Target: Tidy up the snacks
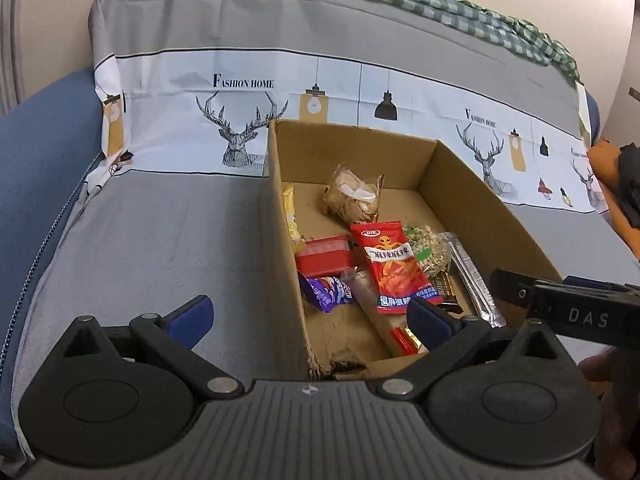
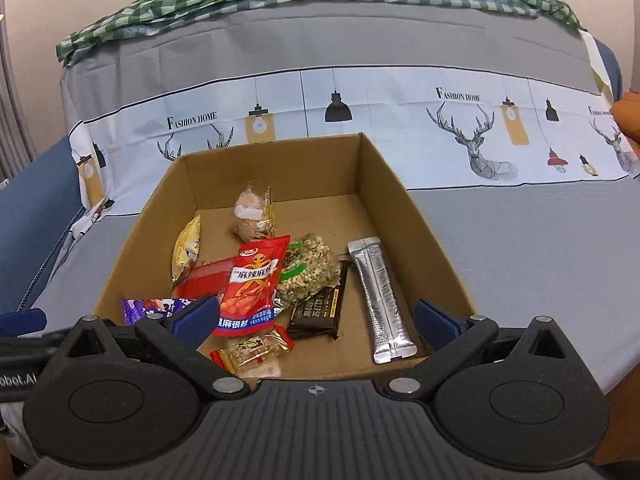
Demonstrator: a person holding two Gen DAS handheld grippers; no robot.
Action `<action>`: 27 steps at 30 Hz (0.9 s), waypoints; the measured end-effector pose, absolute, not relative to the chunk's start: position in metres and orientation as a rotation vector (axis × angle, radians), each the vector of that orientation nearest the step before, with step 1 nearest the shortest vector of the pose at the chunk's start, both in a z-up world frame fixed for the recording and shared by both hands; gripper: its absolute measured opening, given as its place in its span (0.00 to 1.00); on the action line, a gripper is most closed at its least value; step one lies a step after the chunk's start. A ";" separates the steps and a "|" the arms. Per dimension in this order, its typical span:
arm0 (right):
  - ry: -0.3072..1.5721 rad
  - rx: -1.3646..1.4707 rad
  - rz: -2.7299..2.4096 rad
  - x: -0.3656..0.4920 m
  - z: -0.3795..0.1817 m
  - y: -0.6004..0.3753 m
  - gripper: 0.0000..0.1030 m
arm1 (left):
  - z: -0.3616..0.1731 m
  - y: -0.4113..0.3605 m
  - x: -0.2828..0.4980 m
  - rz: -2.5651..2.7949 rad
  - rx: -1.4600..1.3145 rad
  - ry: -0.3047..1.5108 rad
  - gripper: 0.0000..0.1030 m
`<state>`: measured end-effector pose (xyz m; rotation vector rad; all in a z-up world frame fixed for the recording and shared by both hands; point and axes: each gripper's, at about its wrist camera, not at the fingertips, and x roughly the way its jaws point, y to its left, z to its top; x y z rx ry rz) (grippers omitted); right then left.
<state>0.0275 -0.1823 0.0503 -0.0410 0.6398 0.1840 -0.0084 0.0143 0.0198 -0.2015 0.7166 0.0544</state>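
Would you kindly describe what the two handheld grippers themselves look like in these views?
Both match: the left gripper and right gripper have black linkage arms with silver pivot pins, round black hubs, a ribbed grey body with a small crosshair mark, and blue finger pads. From the left view, the other gripper's black side shows white letters "DAS". No cables or sleeves show.

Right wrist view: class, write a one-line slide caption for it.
Open right gripper poised over a cardboard box of snacks, a red spicy-snack packet lying beside a silver stick sachet.

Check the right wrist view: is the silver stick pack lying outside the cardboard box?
No, the silver stick pack lies flat on the floor of the cardboard box, near its right wall.
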 end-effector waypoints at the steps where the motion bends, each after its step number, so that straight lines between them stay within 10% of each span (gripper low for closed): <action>1: 0.642 -0.041 0.183 0.029 0.050 -0.182 0.99 | 0.020 0.015 -0.007 0.053 -0.206 0.718 1.00; 27: 0.620 -0.102 0.187 0.027 0.048 -0.173 0.99 | 0.016 0.008 -0.006 0.004 -0.229 0.740 1.00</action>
